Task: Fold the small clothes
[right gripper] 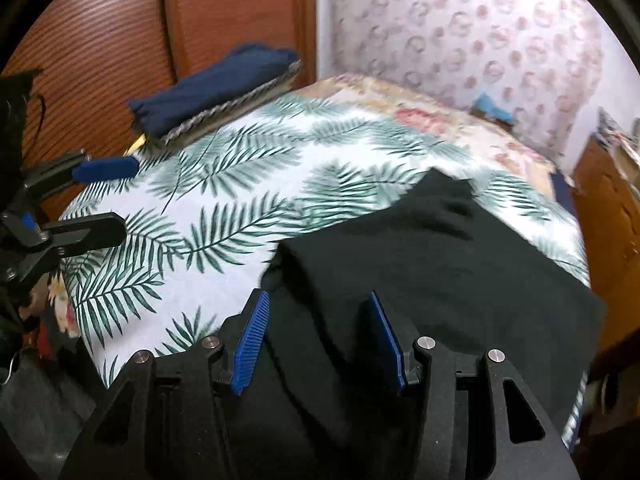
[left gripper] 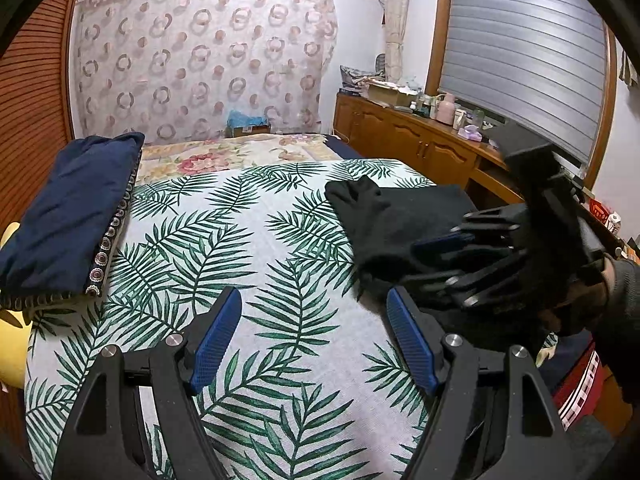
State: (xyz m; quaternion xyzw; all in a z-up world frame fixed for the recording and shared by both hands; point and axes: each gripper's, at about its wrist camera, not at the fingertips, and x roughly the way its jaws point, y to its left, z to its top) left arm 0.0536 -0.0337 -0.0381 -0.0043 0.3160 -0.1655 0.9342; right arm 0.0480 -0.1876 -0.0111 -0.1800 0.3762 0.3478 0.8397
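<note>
A black garment (left gripper: 384, 220) lies bunched on the right side of the leaf-print bed cover (left gripper: 248, 248); in the right wrist view it (right gripper: 432, 256) spreads across the near right of the bed. My left gripper (left gripper: 314, 320) is open and empty above the bare cover, left of the garment. My right gripper (right gripper: 316, 316) is open just over the garment's near edge, the cloth between and below its blue pads (right gripper: 252, 340). It also shows in the left wrist view (left gripper: 472, 264), over the garment. The left gripper shows at the left edge of the right wrist view (right gripper: 104, 200).
A folded navy garment (left gripper: 68, 216) sits on a patterned cushion at the bed's far left, also in the right wrist view (right gripper: 212, 84). A floral bedspread (left gripper: 224, 156) lies behind. A wooden cabinet (left gripper: 420, 144) with clutter stands to the right, and a slatted wooden door (right gripper: 92, 64) to the left.
</note>
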